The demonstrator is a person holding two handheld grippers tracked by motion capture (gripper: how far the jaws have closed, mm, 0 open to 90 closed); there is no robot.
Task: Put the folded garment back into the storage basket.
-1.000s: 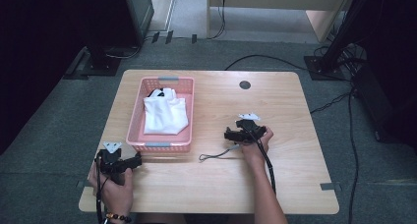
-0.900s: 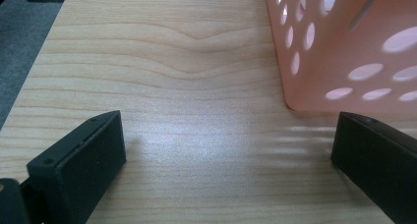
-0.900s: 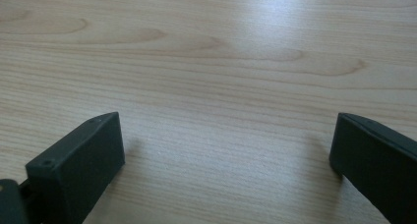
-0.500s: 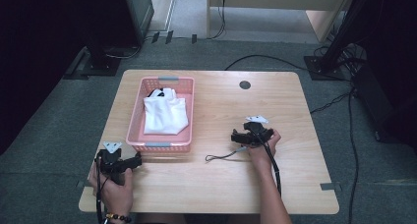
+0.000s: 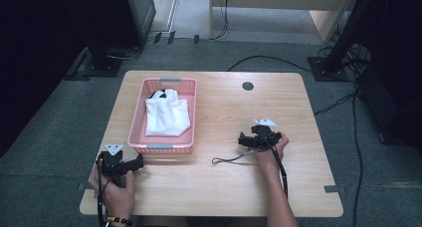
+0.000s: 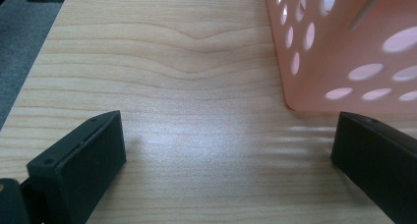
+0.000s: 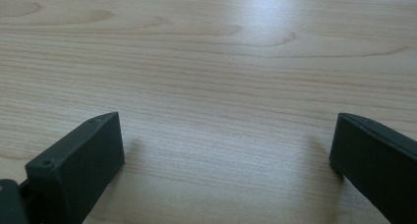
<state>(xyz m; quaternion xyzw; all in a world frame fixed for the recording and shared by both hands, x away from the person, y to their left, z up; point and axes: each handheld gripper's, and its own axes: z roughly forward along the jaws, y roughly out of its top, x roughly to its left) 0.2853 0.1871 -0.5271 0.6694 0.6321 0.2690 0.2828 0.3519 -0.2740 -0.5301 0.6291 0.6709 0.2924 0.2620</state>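
A pink perforated basket (image 5: 145,143) stands on the left half of the wooden table (image 5: 219,187). Folded white cloth (image 5: 167,116) lies inside it. My left gripper (image 5: 139,162) rests on the table just in front of the basket's near left corner; its jaws stand wide apart with bare wood between them (image 6: 228,140), and the basket's pink corner (image 6: 339,52) rises to their right. My right gripper (image 5: 242,140) lies on the table right of centre, pointing left, open over bare wood (image 7: 228,140). A thin dark cord (image 5: 229,160) lies on the table beside it.
A round dark grommet (image 5: 248,86) sits in the table near its far edge. Black cables (image 5: 343,100) run over the grey floor to the right. Dark stands and equipment stand around the table's far side.
My right gripper has slid a little to the right and toward the near edge, and the thin cord has followed it. The left gripper and the basket have stayed put.
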